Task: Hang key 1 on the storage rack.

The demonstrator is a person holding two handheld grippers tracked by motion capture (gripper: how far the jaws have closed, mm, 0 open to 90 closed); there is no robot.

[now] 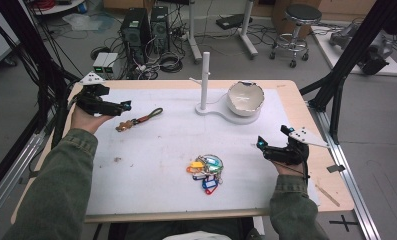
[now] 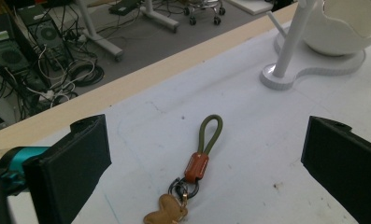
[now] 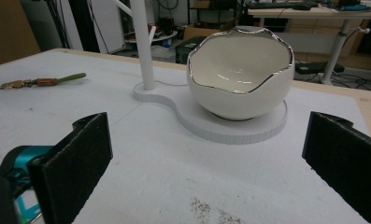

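With both sets of jaws spread wide and empty, your left gripper faces the olive-loop keychain lying flat just ahead, likely the approach step, so next lower over its brown tag and close, while your right gripper waits.

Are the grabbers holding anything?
No, nothing. The left gripper is open, just short of the keychain on the table. The right gripper is open too, facing the bowl.
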